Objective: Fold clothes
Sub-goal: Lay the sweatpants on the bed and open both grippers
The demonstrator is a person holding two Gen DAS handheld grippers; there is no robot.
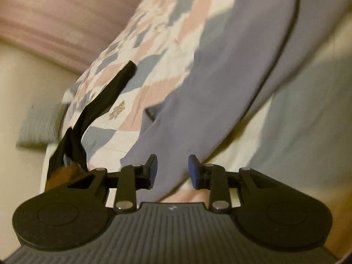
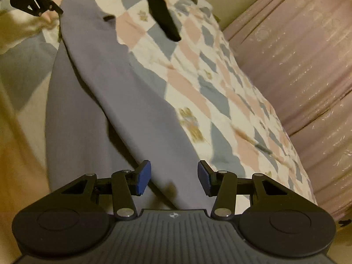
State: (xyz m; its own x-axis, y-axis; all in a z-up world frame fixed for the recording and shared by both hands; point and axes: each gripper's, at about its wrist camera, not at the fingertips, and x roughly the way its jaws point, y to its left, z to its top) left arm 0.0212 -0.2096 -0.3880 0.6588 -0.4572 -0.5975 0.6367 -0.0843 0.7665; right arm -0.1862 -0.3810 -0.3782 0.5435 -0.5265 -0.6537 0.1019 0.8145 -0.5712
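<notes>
A long lavender-grey garment (image 1: pixel 220 83) lies stretched along a patchwork quilt (image 1: pixel 154 44) on a bed. Its near end reaches my left gripper (image 1: pixel 172 171), which is open with the cloth showing between the blue pads, not pinched. In the right wrist view the same garment (image 2: pixel 123 92) runs away from me as two overlapping lengths. My right gripper (image 2: pixel 173 177) stands open over its near end. The left gripper (image 2: pixel 61 0) appears at the garment's far end, top left. A black strip of cloth (image 2: pixel 162 15) lies across the quilt (image 2: pixel 220 88) beside the garment.
A grey pillow (image 1: pixel 41 125) sits at the bed's far end, with a cream wall behind it. A pink patterned curtain (image 2: pixel 297 66) runs along the bed's side. The black cloth (image 1: pixel 105 101) trails toward the left of my left gripper.
</notes>
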